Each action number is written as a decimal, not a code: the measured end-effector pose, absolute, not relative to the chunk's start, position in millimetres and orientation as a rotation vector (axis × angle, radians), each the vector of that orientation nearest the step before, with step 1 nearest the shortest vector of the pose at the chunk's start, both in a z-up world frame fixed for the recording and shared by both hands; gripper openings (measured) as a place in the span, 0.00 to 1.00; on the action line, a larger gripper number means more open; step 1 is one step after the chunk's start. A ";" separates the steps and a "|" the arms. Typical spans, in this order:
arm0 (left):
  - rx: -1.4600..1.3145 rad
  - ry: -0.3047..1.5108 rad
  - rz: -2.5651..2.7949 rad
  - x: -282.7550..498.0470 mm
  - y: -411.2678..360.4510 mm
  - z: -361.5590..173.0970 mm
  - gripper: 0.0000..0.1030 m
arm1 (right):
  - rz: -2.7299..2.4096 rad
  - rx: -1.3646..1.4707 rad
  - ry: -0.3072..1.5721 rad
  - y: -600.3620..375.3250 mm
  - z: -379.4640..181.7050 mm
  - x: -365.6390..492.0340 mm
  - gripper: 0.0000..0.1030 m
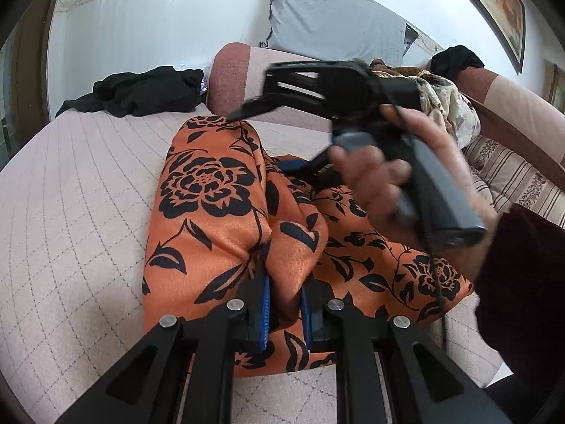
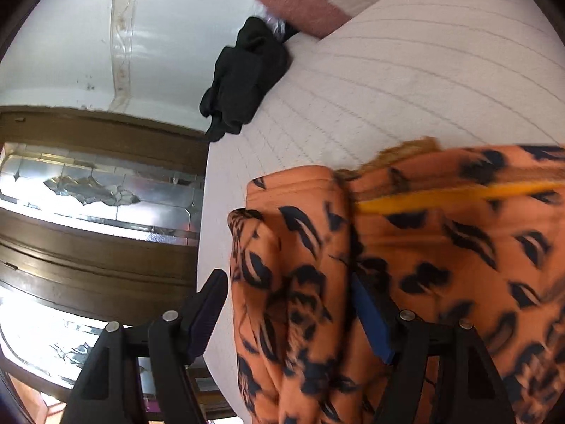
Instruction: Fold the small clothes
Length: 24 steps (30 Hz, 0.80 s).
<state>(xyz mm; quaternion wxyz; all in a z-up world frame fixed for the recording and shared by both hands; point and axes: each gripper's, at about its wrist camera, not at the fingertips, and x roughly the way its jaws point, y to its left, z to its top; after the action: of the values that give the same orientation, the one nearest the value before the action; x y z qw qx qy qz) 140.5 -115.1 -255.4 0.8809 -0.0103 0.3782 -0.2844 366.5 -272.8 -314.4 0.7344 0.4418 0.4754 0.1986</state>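
Note:
An orange garment with black flowers (image 1: 219, 205) lies bunched on the pale quilted sofa seat (image 1: 70, 212). My left gripper (image 1: 286, 311) is shut on a raised fold of it near the front edge. My right gripper (image 1: 282, 113) shows in the left wrist view, held by a hand, tilted over the garment's far end. In the right wrist view the garment (image 2: 441, 247) hangs between the right gripper's (image 2: 286, 318) spread fingers; the jaws stand wide apart, with cloth against the right pad (image 2: 370, 321) only.
A black garment (image 1: 141, 90) (image 2: 243, 77) lies at the far left of the seat by the sofa arm (image 1: 229, 77). A grey pillow (image 1: 332, 24) leans on the wall. More clothes (image 1: 448, 106) and a striped cushion (image 1: 512, 176) are at the right.

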 end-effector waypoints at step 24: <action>-0.053 0.766 -0.968 108.0 -247.4 -230.7 0.14 | 0.145 0.578 0.853 -381.9 -241.7 283.9 0.13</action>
<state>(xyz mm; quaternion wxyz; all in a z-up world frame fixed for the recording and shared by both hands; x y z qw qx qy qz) 108.0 -247.4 -230.7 0.8152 -0.0247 0.3591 -0.4537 283.9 -381.9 -241.7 0.8677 0.2762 0.4074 0.0695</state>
